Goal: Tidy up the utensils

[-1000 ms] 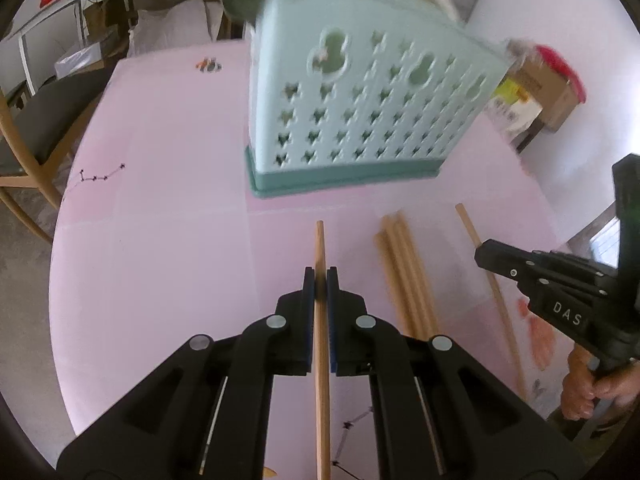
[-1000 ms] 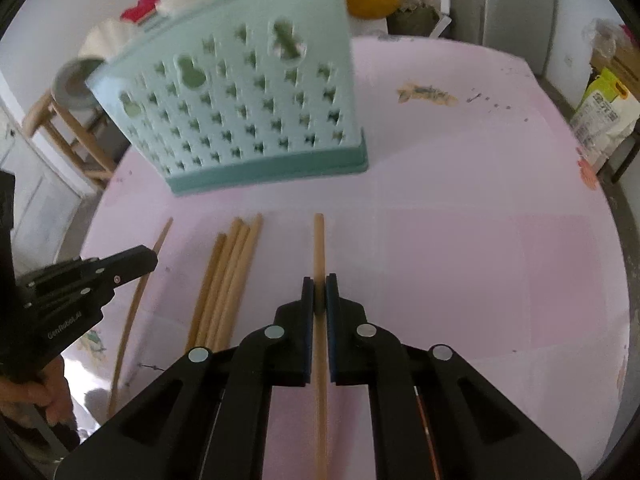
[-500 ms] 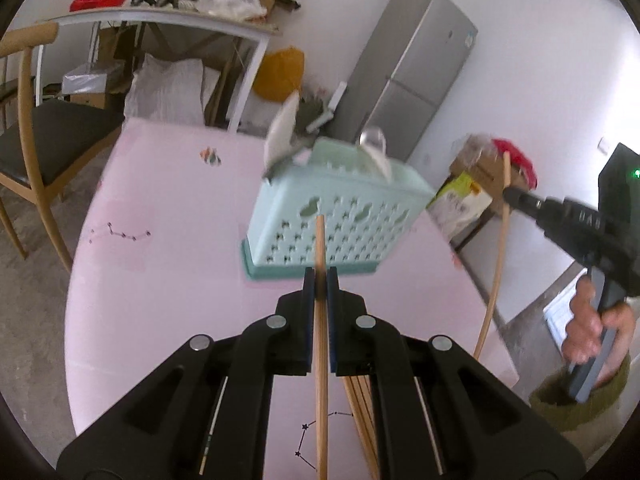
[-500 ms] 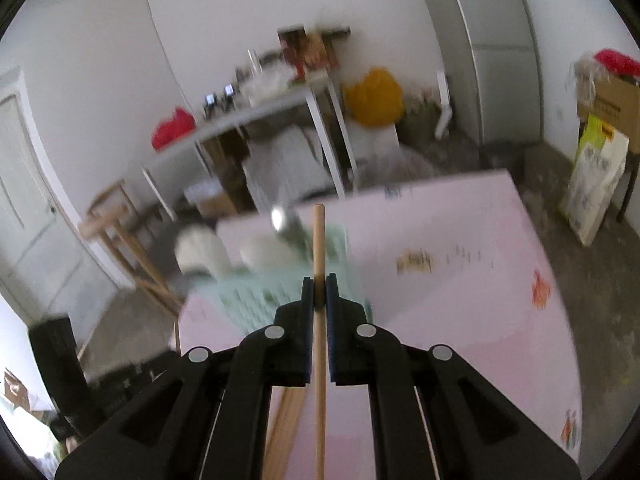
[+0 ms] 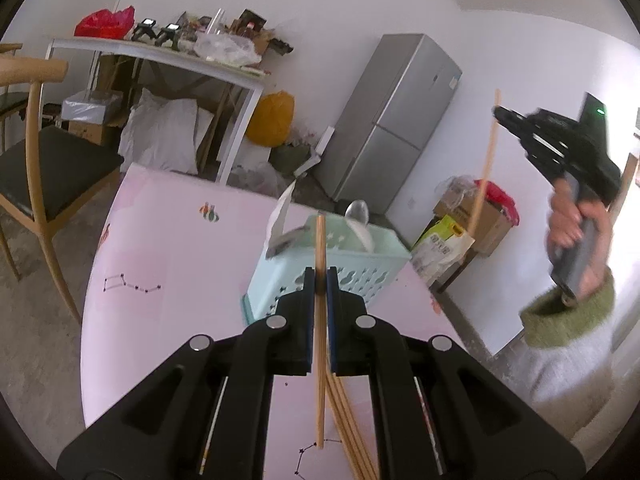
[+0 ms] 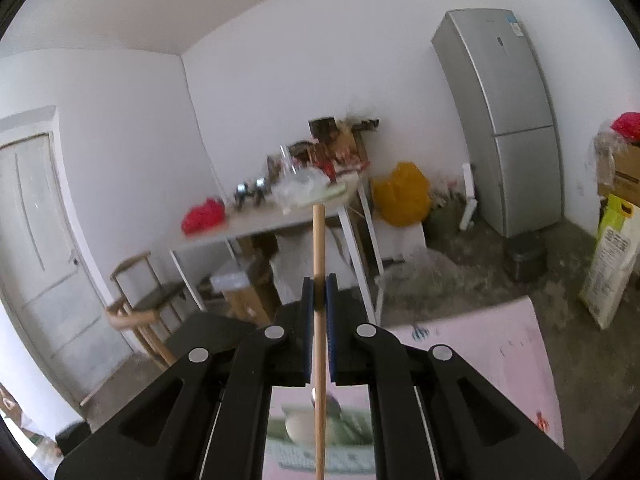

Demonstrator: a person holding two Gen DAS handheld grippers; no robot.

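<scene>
My left gripper [image 5: 319, 280] is shut on a wooden chopstick [image 5: 320, 360], lifted above the pink table [image 5: 168, 248]. Beyond its tip stands a pale green perforated basket [image 5: 344, 272] holding a ladle, a spoon and other utensils. Several more chopsticks [image 5: 348, 420] lie on the table under the jaws. High at the right, a hand holds my right gripper [image 5: 498, 114], with a second chopstick [image 5: 486, 164] hanging tilted from it. In the right wrist view the right gripper [image 6: 319, 292] is shut on that chopstick [image 6: 319, 256], and the basket [image 6: 320, 440] shows blurred far below.
A wooden chair [image 5: 36, 152] stands left of the table. A cluttered white side table [image 5: 160, 54], a yellow bag [image 5: 270, 118] and a grey fridge [image 5: 396, 120] line the back wall. Cardboard boxes and sacks [image 5: 468, 216] sit past the table's right edge.
Both grippers have risen from the table with their chopsticks and tipped up toward level. The right one climbed more, so its view now shows the room with the basket far below.
</scene>
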